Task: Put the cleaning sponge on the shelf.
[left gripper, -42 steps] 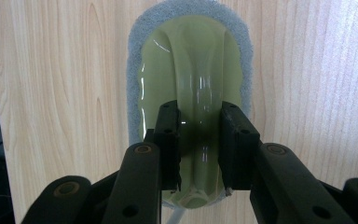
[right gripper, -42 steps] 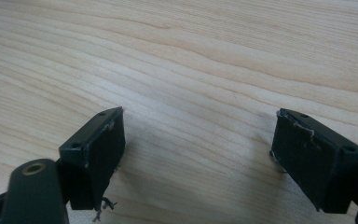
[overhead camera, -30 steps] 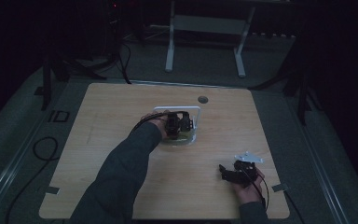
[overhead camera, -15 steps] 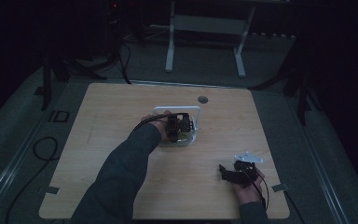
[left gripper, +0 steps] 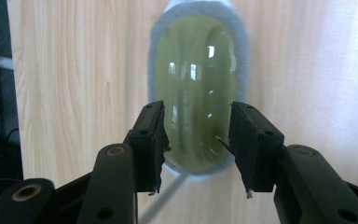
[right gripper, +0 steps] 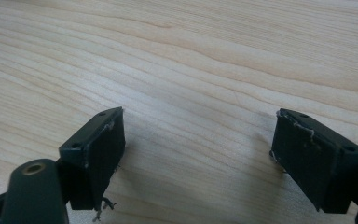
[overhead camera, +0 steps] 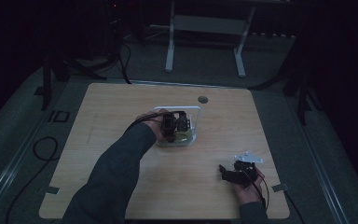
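Opening left claw [left gripper: 196, 144] lifts off the upright yellow-green oval dish [left gripper: 196, 88].

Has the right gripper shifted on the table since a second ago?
No. The right gripper sits at the same spot near the table's front right corner, jaws open over bare wood.

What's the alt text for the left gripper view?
Left gripper hangs open above a clear container of olive-green liquid on a light wooden table, its jaws having just been opening with nothing pressed between them.
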Available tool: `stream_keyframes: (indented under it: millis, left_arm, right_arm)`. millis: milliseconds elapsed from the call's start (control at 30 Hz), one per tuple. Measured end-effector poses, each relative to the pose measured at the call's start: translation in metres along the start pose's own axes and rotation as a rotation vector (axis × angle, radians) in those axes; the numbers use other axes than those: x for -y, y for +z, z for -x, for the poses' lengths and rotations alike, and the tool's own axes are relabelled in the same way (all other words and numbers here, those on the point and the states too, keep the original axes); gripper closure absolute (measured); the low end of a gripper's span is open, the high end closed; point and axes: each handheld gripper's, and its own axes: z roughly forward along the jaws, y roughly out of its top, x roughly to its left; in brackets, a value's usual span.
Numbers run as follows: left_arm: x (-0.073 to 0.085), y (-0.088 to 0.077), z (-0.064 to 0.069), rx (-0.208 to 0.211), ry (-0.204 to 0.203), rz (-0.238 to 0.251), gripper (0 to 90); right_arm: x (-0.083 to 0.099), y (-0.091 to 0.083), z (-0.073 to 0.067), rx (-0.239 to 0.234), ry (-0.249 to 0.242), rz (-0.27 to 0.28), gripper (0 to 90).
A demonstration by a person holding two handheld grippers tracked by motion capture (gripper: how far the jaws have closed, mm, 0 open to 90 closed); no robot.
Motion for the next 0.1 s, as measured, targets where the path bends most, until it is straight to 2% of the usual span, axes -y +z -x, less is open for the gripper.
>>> stream_keyframes:
  millis: [67, 100]
  left_arm:
    - [0.0037, -0.0132, 0.0063, -0.018, -0.011, 0.027, 57.2]
    - [0.0037, -0.0132, 0.0063, -0.018, -0.011, 0.027, 57.2]
  right_arm:
    - [0.0000, 0.0000, 0.0001, 0.000, -0.001, 0.000, 16.8]
    - [0.0000, 0.0000, 0.0001, 0.000, -0.001, 0.000, 16.8]
